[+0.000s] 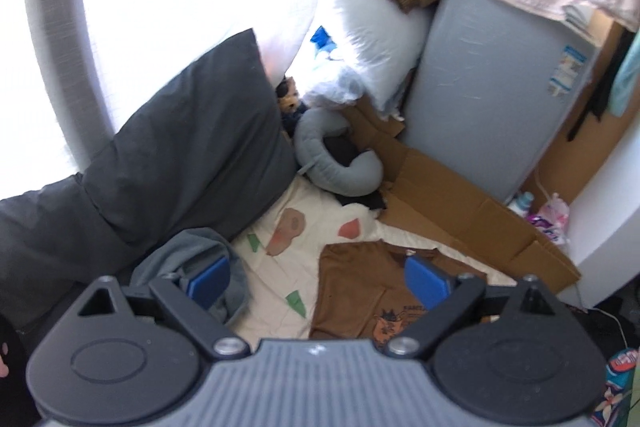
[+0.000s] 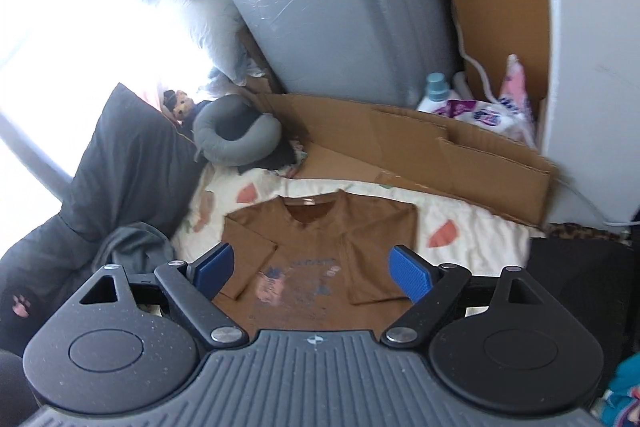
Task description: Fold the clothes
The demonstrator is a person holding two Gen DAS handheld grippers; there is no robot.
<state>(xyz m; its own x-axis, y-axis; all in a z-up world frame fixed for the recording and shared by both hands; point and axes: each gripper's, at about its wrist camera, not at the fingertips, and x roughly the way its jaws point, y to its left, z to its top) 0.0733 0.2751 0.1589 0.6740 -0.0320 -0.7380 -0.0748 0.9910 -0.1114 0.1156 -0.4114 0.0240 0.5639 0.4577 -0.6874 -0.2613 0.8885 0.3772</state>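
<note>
Brown shirt point(image 2: 320, 247) print: a graphic with a line of lettering above it, too blurred to read.
Grey wrapped slab point(image 2: 340, 7) label: white-and-blue sticker, print too small to read.
Purple-and-white packet point(image 2: 480, 113): markings unreadable.

Both views are taken from above, tilted steeply down along blue-padded fingers that fill the lower edge. In the left wrist view the brown shirt point(image 1: 360, 291) is seen at 5 o'clock and the dark pillow point(image 1: 192, 155) at 9 o'clock. In the right wrist view the same shirt point(image 2: 320, 251) is centred, with the flattened cardboard point(image 2: 400, 147) at 1 o'clock. The patterned sheet point(image 1: 280, 227), the grey neck pillow point(image 1: 336, 163), the tall grey wrapped slab point(image 1: 492, 75) and the shirt are shared by both views.
</note>
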